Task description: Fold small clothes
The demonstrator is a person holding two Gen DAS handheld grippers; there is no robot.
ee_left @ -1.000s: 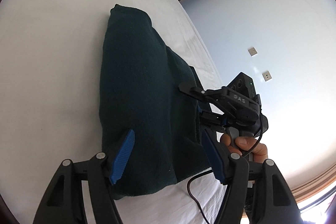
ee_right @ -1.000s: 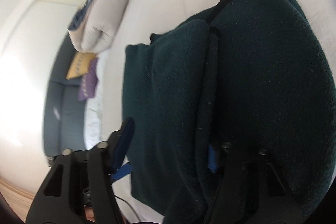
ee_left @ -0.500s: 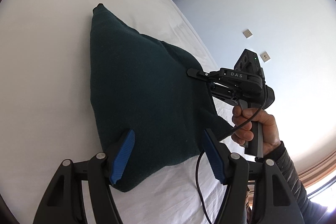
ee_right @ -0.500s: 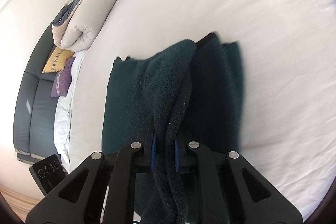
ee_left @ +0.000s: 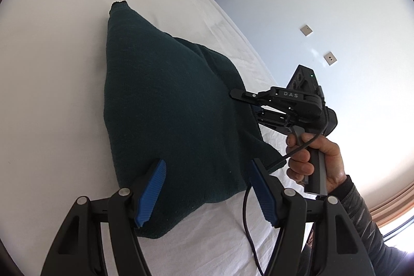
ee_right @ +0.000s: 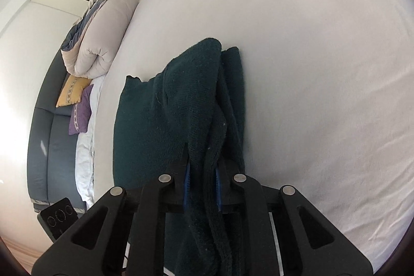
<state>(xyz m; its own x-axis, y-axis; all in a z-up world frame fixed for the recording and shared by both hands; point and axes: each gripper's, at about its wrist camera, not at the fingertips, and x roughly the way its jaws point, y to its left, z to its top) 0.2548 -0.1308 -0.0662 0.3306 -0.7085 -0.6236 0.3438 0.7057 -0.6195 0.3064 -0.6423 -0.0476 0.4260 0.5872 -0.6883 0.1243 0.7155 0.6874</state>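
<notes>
A dark green knitted garment (ee_left: 170, 105) lies folded on the white bed (ee_left: 51, 69). My left gripper (ee_left: 207, 188) is open and empty, its blue pads (ee_left: 151, 192) hovering over the garment's near edge. My right gripper (ee_right: 203, 183) is shut on a bunched edge of the garment (ee_right: 168, 115) and lifts that side off the sheet. In the left wrist view the right gripper (ee_left: 248, 100) grips the garment's right edge, held by a hand (ee_left: 318, 159).
A rolled duvet (ee_right: 95, 40) and yellow and purple cushions (ee_right: 75, 97) sit on a dark sofa (ee_right: 44, 141) beyond the bed's edge. White sheet (ee_right: 323, 82) spreads to the right. A cable (ee_left: 248, 219) hangs below the right gripper. A wall (ee_left: 323, 4) stands behind the bed.
My right gripper closed on the garment's edge and pulled back, lifting it. The left gripper drew back from the garment and stayed open.
</notes>
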